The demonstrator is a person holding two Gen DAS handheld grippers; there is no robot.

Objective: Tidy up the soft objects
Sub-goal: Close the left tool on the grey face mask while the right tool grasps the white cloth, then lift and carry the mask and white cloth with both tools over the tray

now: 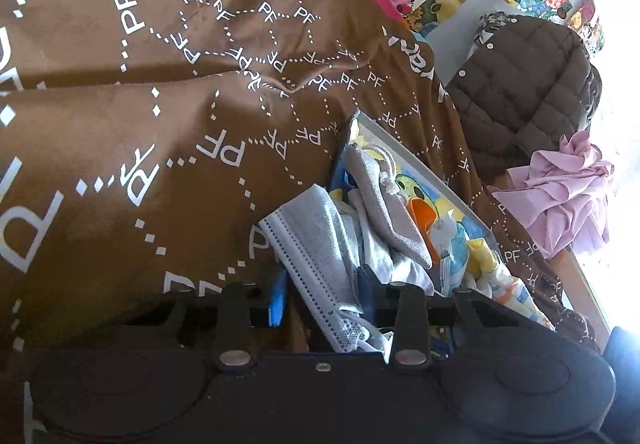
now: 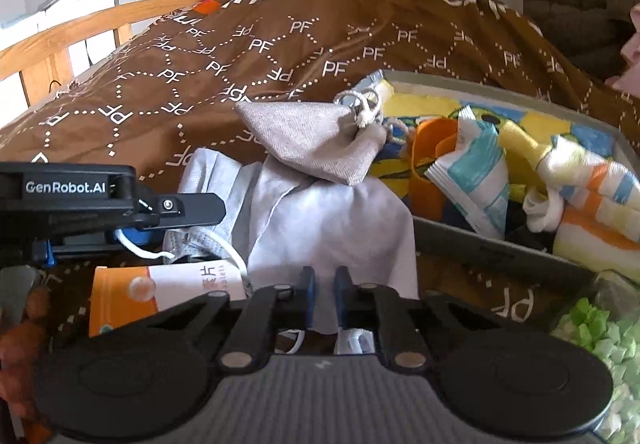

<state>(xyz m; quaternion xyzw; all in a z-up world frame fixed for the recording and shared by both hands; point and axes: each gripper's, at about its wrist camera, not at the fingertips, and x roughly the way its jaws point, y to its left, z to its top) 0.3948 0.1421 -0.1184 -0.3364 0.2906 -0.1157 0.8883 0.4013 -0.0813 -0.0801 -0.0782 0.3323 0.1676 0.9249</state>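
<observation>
On the bed, over a brown blanket printed with white "PF" letters, a pile of soft things spills from a grey tray. The right gripper has its blue-padded fingers drawn close together on the lower edge of a pale grey cloth bag, which hangs down between them. A beige drawstring pouch rests on top of that bag, its cord knotted at the tray's near corner. Inside the tray lie a packet with blue and white stripes, an orange piece and a towel striped in yellow, orange and blue (all on a cartoon-printed cloth).

Left of the bag, the left gripper reaches in from the side at a grey face mask, whose white ear loop trails below it. In the left wrist view the same left gripper has its fingers set apart, with the pleated face mask lying between them; whether they press on it I cannot tell. An orange and white packet lies on the blanket beside the right gripper. Green paper bits sit in a clear container at the lower right. A brown quilted jacket and a pink cloth lie beyond the tray.
</observation>
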